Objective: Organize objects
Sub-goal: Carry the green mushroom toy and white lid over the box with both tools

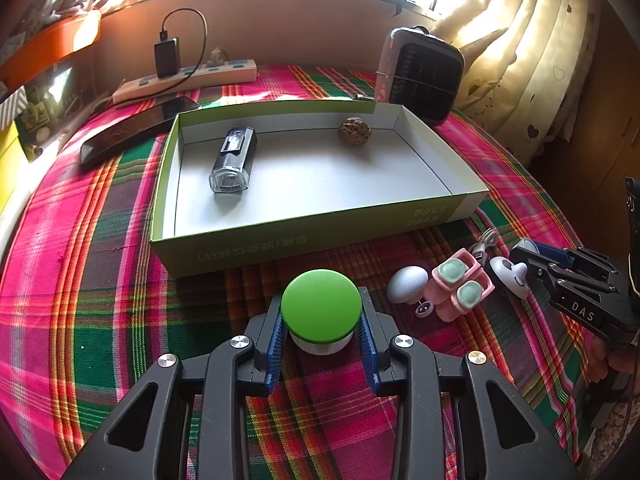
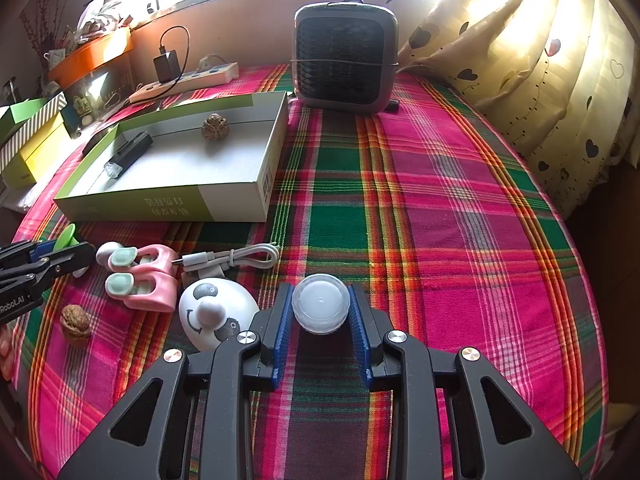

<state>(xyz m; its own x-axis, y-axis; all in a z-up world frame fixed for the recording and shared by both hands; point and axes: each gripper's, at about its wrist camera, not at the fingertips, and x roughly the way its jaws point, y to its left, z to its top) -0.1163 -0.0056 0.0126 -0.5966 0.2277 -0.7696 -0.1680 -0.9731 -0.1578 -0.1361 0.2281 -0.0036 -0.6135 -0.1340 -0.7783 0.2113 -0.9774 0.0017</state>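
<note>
I read this as the pick-up step for two items at once, with the shallow green-and-white cardboard box (image 1: 312, 236) as the likely destination on the plaid pink-and-green tablecloth (image 2: 440, 200). It already holds a black flashlight with a clear lens (image 1: 234, 160) and a brown wrinkled walnut (image 1: 354, 131).

My left gripper (image 1: 322, 334) has its blue ribbed pads pressed on the white base of a green-capped round container (image 1: 321, 306), which sits on the cloth just in front of the box's near wall. My right gripper (image 2: 321, 316) is closed on a small round translucent white plastic jar (image 2: 321, 303), also resting on the cloth, well right of the box.

The next move, I judge, calls for lifting both clear and carrying them over the box wall without clipping it.

The green cap is smooth and matte; the jar looks ridged, frosted and light.
</note>
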